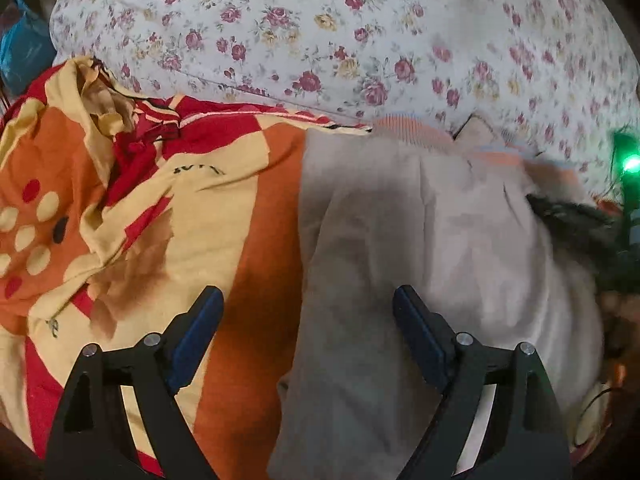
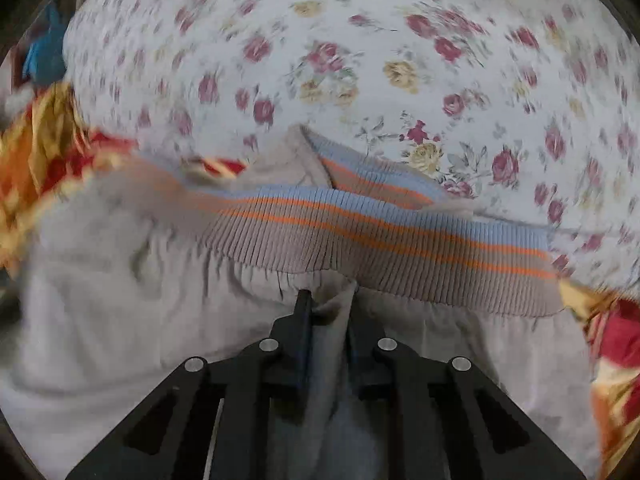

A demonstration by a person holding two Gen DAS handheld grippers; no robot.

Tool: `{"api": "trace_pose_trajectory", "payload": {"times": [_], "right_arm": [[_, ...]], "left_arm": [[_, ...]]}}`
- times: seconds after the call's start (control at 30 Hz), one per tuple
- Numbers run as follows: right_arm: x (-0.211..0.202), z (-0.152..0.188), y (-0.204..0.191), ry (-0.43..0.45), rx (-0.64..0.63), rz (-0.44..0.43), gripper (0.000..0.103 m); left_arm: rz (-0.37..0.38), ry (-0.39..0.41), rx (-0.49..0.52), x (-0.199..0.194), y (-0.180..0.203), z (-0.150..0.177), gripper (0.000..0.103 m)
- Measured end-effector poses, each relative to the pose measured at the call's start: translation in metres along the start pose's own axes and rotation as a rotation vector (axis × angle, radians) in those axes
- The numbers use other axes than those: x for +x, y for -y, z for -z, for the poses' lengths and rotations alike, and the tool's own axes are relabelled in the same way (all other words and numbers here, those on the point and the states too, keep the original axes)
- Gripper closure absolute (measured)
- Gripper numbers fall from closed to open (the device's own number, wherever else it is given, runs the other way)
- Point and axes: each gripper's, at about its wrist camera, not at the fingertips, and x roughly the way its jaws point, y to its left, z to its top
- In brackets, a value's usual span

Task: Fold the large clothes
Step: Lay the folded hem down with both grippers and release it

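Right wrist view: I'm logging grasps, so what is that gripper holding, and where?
The right gripper pinches a fold of the beige garment, just below its striped ribbed band.

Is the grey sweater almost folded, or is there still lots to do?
Still early. Nothing looks neatly folded: the beige-grey sweatshirt with the striped ribbed hem lies rumpled on the floral bedsheet. In hand: the right gripper has its jaws pinched on a tuck of the sweatshirt just below the hem. The left gripper hovers wide open over the sweatshirt's edge, holding nothing. Left: the folding itself.
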Motion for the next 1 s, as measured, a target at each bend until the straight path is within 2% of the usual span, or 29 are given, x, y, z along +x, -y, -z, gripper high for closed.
{"api": "trace_pose_trajectory", "payload": {"times": [0.03, 0.1, 0.13, 0.2, 0.27, 0.3, 0.33, 0.37, 0.4, 0.43, 0.47, 0.5, 0.57, 0.67, 0.73, 0.83, 0.93, 1.0], "right_arm": [[-0.01, 0.004, 0.003, 0.0, 0.013, -0.042, 0.079], [-0.037, 0.015, 0.012, -0.002, 0.023, -0.125, 0.053], [-0.056, 0.023, 0.021, 0.018, 0.03, -0.139, 0.047], [-0.088, 0.039, 0.05, 0.081, 0.07, -0.063, 0.03], [-0.103, 0.054, 0.087, 0.107, 0.138, 0.08, 0.023], [-0.102, 0.059, 0.1, 0.095, 0.165, 0.142, 0.022], [-0.092, 0.063, 0.113, 0.045, 0.195, 0.208, 0.022], [-0.078, 0.067, 0.12, -0.011, 0.206, 0.233, 0.024], [-0.064, 0.071, 0.125, -0.063, 0.198, 0.231, 0.039], [-0.052, 0.077, 0.128, -0.075, 0.163, 0.242, 0.052], [-0.048, 0.084, 0.133, -0.058, 0.145, 0.291, 0.06], [-0.046, 0.09, 0.142, -0.027, 0.176, 0.33, 0.06], [-0.051, 0.094, 0.157, -0.015, 0.252, 0.324, 0.058], [-0.07, 0.094, 0.165, 0.009, 0.286, 0.329, 0.051], [-0.091, 0.097, 0.161, 0.025, 0.268, 0.285, 0.051], [-0.113, 0.097, 0.148, 0.064, 0.248, 0.185, 0.044], [-0.113, 0.093, 0.109, 0.083, 0.168, 0.032, 0.044], [-0.114, 0.094, 0.084, 0.088, 0.106, -0.035, 0.044]], "left_arm": [[-0.001, 0.007, 0.003, -0.001, 0.0, 0.001, 0.016], [-0.005, 0.029, 0.001, -0.005, 0.0, 0.0, 0.016], [-0.004, 0.041, -0.001, -0.007, 0.0, 0.0, 0.016], [-0.011, 0.06, 0.004, -0.007, 0.002, 0.001, 0.016], [-0.029, 0.045, 0.013, 0.001, 0.005, 0.005, 0.016], [-0.038, 0.036, 0.015, 0.006, 0.007, 0.008, 0.016], [-0.044, 0.035, 0.013, 0.009, 0.007, 0.01, 0.015], [-0.048, 0.036, 0.008, 0.011, 0.007, 0.013, 0.015], [-0.047, 0.035, -0.004, 0.014, 0.006, 0.015, 0.015], [-0.041, 0.031, -0.023, 0.016, 0.004, 0.018, 0.015], [-0.033, 0.028, -0.036, 0.018, 0.002, 0.019, 0.014], [-0.025, 0.025, -0.053, 0.019, 0.001, 0.02, 0.014], [-0.017, 0.019, -0.07, 0.019, -0.002, 0.02, 0.014], [-0.029, 0.024, -0.064, 0.015, -0.001, 0.018, 0.014], [-0.04, 0.033, -0.051, 0.014, 0.001, 0.019, 0.014], [-0.056, 0.04, -0.036, 0.012, 0.004, 0.02, 0.014], [-0.063, 0.042, -0.031, 0.011, 0.006, 0.021, 0.014], [-0.064, 0.041, -0.034, 0.01, 0.006, 0.021, 0.014]]}}
